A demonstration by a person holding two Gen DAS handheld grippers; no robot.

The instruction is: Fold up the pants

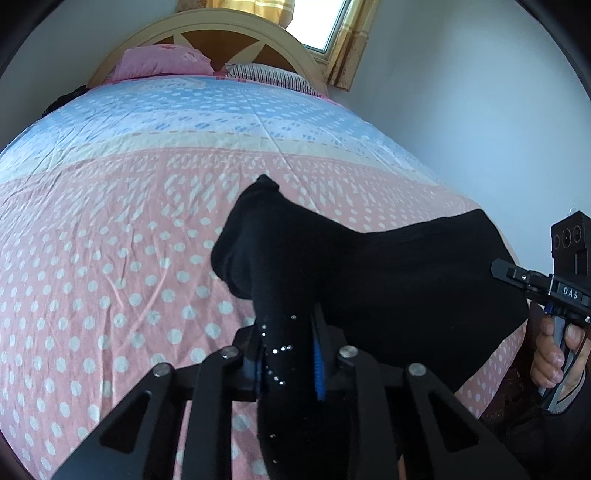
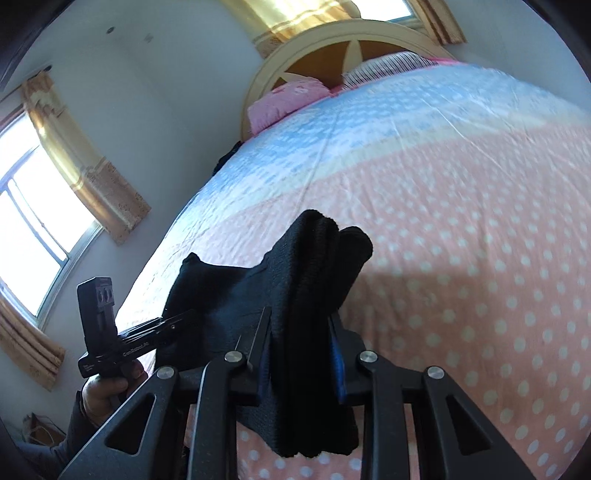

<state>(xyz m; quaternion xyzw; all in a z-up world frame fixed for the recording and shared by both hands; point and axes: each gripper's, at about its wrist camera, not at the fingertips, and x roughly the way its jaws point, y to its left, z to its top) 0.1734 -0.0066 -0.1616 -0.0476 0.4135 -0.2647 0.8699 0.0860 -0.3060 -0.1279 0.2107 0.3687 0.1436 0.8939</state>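
Black pants (image 1: 369, 280) lifted above bed (image 1: 110, 258), stretched between 2 grippers, likely to straighten cloth before folding. Left gripper (image 1: 288, 354) clamped on one bunched end; right gripper (image 2: 301, 354) clamped on other. Pink pillow (image 1: 162, 62) lies by headboard.

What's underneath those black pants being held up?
Under the black pants lies the pink polka-dot bedspread. Both grippers, left and right, clamp the fabric; whatever it drapes over is hidden.

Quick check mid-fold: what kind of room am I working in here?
Most likely a home bedroom. A bed with a pink and blue polka-dot quilt fills the view, a pink pillow lies against an arched cream wooden headboard, and yellow curtains frame the windows.
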